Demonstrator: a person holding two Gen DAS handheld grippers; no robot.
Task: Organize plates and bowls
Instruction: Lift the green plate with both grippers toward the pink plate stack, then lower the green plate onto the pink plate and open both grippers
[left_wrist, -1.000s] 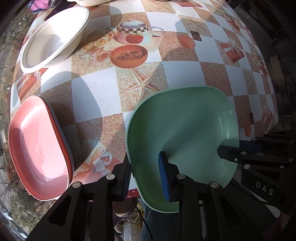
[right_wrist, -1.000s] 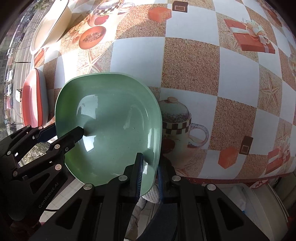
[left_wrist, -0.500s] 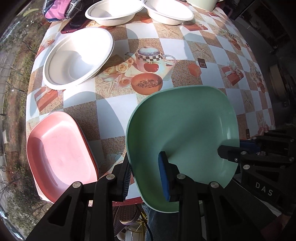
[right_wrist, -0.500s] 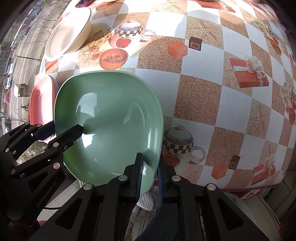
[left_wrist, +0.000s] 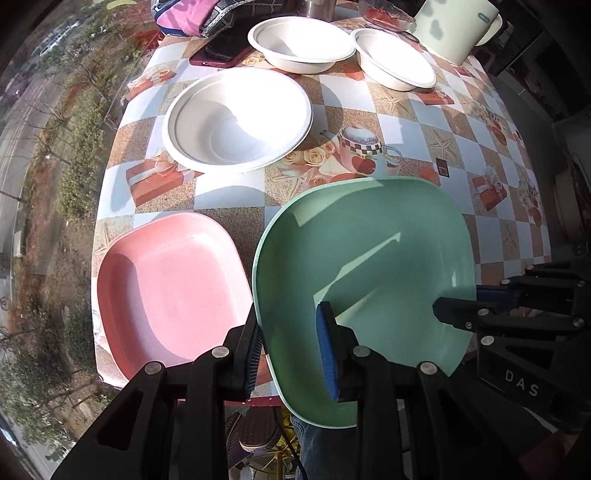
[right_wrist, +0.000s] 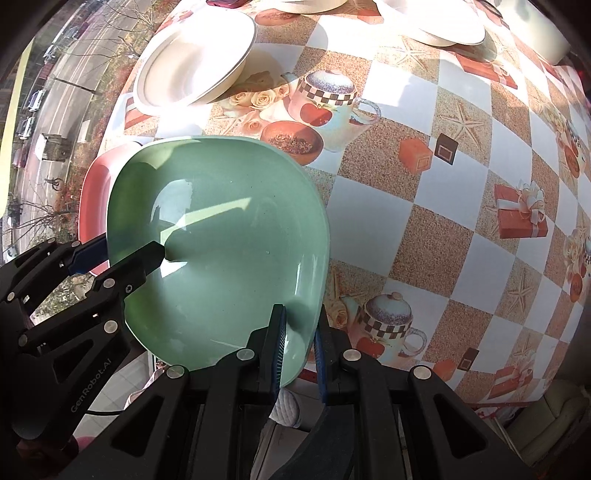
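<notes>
Left tool (left_wrist: 288, 350): clamped on the near-left rim of the green plate (left_wrist: 369, 280), one blue pad inside the dish, the other outside under the rim.
Right tool (right_wrist: 299, 347): pinched narrow on the opposite rim of the same plate, pads on either side of the edge; it shows in the left wrist view too, at the plate's right side.
Green plate: held between both tools above the near edge of the counter (left_wrist: 491, 206), part of it past that edge; rounded-square shape, inside facing up, sun and shadow bands across it.
Pink plate (left_wrist: 170, 288): lies on the counter just left of the green plate, same rounded-square shape; whether another plate lies under it cannot be told.
Large white bowl (left_wrist: 240, 118): on the counter beyond the pink plate, upright, bright in the sun.
Two more white bowls (left_wrist: 299, 44): farther back, side by side, apart from the large one.
Pale tub (left_wrist: 454, 26): at the far right corner, a small blue label on it too small to read.
Dark red phone (left_wrist: 221, 55): flat near the far left bowls, with bundled cloth behind it.
Writing: "DAS" in white on the right tool's body in the left wrist view; "GenRobot.AI" on the left tool's arm in the right wrist view.
Counter cover: checked cloth printed with teapots, roses, starfish, gift boxes.
</notes>
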